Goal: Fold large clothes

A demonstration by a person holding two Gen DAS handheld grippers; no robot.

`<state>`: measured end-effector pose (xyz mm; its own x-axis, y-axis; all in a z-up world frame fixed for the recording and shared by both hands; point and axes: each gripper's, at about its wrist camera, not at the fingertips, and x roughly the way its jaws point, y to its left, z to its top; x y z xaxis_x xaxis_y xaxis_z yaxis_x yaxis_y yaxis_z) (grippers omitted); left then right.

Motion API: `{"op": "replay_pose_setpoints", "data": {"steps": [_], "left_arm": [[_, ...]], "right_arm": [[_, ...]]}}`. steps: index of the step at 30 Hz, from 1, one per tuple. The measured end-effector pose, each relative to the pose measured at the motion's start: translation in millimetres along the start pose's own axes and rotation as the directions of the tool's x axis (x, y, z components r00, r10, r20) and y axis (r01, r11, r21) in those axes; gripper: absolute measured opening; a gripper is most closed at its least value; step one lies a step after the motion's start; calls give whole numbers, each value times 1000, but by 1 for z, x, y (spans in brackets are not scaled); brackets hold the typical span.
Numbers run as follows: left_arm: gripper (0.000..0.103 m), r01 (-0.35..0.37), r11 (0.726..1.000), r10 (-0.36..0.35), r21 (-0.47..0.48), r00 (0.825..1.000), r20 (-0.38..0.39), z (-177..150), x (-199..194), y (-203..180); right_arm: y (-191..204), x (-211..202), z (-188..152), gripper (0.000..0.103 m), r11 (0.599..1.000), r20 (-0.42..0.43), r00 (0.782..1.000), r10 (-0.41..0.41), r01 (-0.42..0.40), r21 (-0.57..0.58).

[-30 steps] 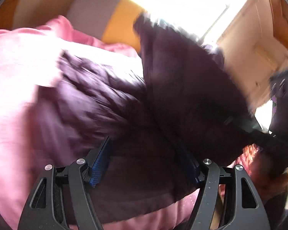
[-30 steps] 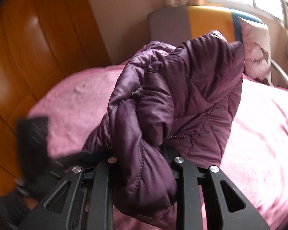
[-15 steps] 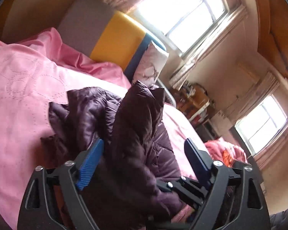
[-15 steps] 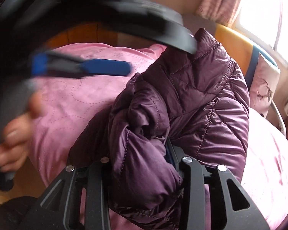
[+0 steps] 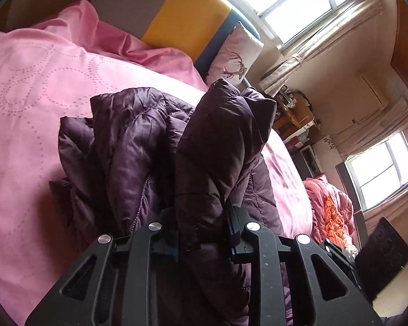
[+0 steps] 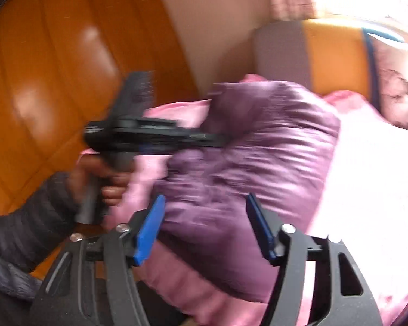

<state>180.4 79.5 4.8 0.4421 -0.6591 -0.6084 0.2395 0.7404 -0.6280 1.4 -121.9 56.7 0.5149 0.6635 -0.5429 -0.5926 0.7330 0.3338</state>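
Purple puffer jacket [image 5: 155, 146], heaped on pink bedspread [image 5: 27, 87]. Left gripper [image 5: 201, 233]: closing, clamped on jacket fold. Right gripper [image 6: 204, 228]: opening, released.

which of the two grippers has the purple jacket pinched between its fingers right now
The left gripper: its jaws are closing on a fold of the purple jacket. The right gripper has blue pads apart, jaws opening, gripping nothing.

A dark plum quilted jacket [image 5: 155, 146] lies on a pink bedspread [image 5: 32, 87] stitched with dotted circles. At the far end the headboard [image 5: 187, 19] runs grey, yellow, then navy, beside a pale pillow [image 5: 231, 57] printed with a dark deer. The right gripper [image 6: 204, 228] is black with bright blue pads [image 6: 149, 231]. The left wall panelling [image 6: 49, 62] is glossy orange-brown
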Motion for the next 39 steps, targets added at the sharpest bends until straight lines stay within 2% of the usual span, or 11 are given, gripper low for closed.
{"op": "replay_pose_setpoints", "data": {"steps": [5,10,14,19,23,24,25,26,30,33,39], "left_arm": [[22,-53,999,53,-6,999,-5,3,-10,3],[22,-191,980,190,-62,982,-25,-7,-20,31],[36,-295,948,294,-116,955,-25,-25,-19,57],[38,-309,938,314,-159,949,8,-41,-16,72],[47,-336,934,344,-122,938,45,-45,-25,62],[53,-349,929,357,-121,933,50,-45,-26,62],[70,-378,918,387,-123,920,58,-47,-28,63],[74,-379,917,389,-125,919,66,-49,-30,64],[74,-354,925,366,-141,927,76,-52,-34,67],[74,-348,929,360,-124,929,85,-55,-37,68],[74,-311,942,322,-124,943,83,-62,-36,80]], "right_arm": [[-19,15,-10,49,996,-58,995,-84,83,-11],[0,44,-27,49,993,-97,989,-111,106,-51],[22,71,-40,49,972,-107,974,-199,183,-147],[23,82,-45,49,953,-133,965,-225,190,-236],[-3,59,-15,51,986,-192,980,-54,22,-167],[-10,52,-6,53,987,-169,984,-51,24,-156],[-17,44,8,57,989,-130,990,-59,40,-144],[-25,39,22,61,991,-96,993,-63,51,-124],[-42,49,76,67,991,-1,992,-125,125,-45],[-41,78,108,67,989,-13,989,-145,145,-21],[-50,179,139,71,971,-202,950,-240,237,-38]]}}
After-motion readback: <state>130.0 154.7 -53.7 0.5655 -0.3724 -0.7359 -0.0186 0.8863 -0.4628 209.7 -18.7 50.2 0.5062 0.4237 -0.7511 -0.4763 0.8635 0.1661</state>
